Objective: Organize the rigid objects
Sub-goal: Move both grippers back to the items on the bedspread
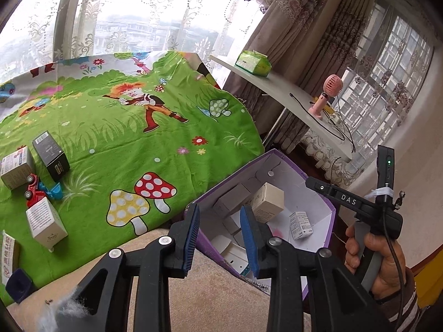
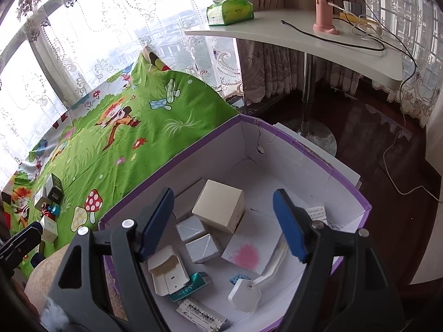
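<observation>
A purple-rimmed cardboard box stands beside the bed and holds several small cartons, among them a cream cube box. My right gripper is open and empty, hovering over the box. My left gripper is open and empty at the box's near edge. On the green cartoon bedsheet lie a black carton, a grey carton, a white carton and a red and blue toy truck. The hand holding the right gripper shows at the right of the left wrist view.
A white side table carries a green tissue pack, a pink hand fan and cables. A dark blue item lies at the sheet's near left edge. Curtains and windows lie behind. Dark wood floor lies right of the box.
</observation>
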